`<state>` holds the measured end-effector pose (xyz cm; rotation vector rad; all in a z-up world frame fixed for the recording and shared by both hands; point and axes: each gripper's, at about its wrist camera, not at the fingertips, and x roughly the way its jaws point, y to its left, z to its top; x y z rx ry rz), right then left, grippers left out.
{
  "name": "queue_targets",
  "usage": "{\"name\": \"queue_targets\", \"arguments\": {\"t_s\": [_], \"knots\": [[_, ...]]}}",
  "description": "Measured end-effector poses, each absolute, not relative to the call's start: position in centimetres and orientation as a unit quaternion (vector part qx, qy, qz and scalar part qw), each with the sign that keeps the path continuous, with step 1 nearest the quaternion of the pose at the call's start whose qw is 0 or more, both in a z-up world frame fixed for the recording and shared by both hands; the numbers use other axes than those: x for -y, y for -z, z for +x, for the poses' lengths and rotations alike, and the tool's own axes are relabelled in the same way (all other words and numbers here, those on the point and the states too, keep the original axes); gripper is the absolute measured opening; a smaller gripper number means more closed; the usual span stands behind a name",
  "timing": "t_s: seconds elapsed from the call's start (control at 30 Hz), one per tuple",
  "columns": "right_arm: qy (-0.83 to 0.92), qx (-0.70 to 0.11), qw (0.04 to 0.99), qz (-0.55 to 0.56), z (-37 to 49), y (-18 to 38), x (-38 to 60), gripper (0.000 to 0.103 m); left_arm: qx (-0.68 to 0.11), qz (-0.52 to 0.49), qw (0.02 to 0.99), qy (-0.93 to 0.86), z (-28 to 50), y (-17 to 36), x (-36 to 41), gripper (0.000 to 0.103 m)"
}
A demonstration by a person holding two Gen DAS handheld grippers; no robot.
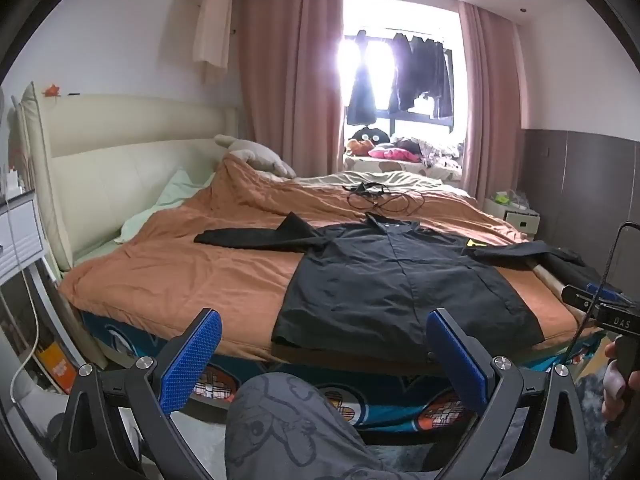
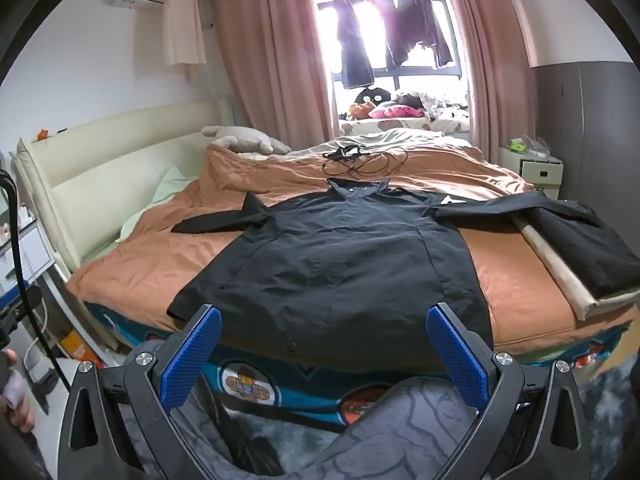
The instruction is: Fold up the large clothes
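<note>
Knee: patterned grey trouser leg (image 1: pixel 288 428) is filling the 6 o'clock foreground, so the person is standing or sitting right at the bed's edge.
Left gripper (image 1: pixel 324 356): jaws are standing wide apart, gripping nothing, hovering short of the hem, apparently waiting to pick a corner.
Right gripper (image 2: pixel 324 356): jaws are likewise spread and empty, pointing at the hem's middle.
Black shirt (image 2: pixel 340 256): it is lying flat, front up, on the orange duvet (image 1: pixel 192 280), collar at 12 o'clock, hem hanging slightly over the near edge, sleeves spread toward 9 and 3 o'clock; probably laid out this way so folding can begin.
Second dark garment (image 2: pixel 580 240): it is resting at 3 o'clock over a pale wooden handle (image 2: pixel 556 268), likely awaiting its turn.
Cables (image 2: pixel 364 162): they are lying beyond the collar, clear of the shirt.
Progress: folding is not yet starting.
</note>
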<state>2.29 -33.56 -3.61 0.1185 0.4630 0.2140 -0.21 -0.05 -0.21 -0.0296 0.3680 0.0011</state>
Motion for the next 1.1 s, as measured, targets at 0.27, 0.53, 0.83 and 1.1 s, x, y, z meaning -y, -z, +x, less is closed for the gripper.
{"name": "queue_targets", "arguments": {"t_s": [0.27, 0.53, 0.83, 1.1], "knots": [[-0.108, -0.226, 0.966, 0.061, 2.2, 3.9, 33.8, 0.102, -0.179, -0.021, 0.984, 0.000, -0.9, 0.5, -0.4, 0.102], [-0.109, -0.225, 0.966, 0.058, 1.8, 4.0, 33.6, 0.102, -0.181, -0.023, 0.983, 0.000, -0.8, 0.5, -0.3, 0.102], [-0.110, -0.226, 0.966, 0.059, 1.8, 3.9, 33.7, 0.102, -0.179, -0.023, 0.984, -0.002, -1.1, 0.5, -0.4, 0.102], [-0.110, -0.224, 0.967, 0.059, 0.9, 3.5, 33.4, 0.102, -0.177, -0.026, 0.984, -0.002, -1.6, 0.5, -0.4, 0.102]]}}
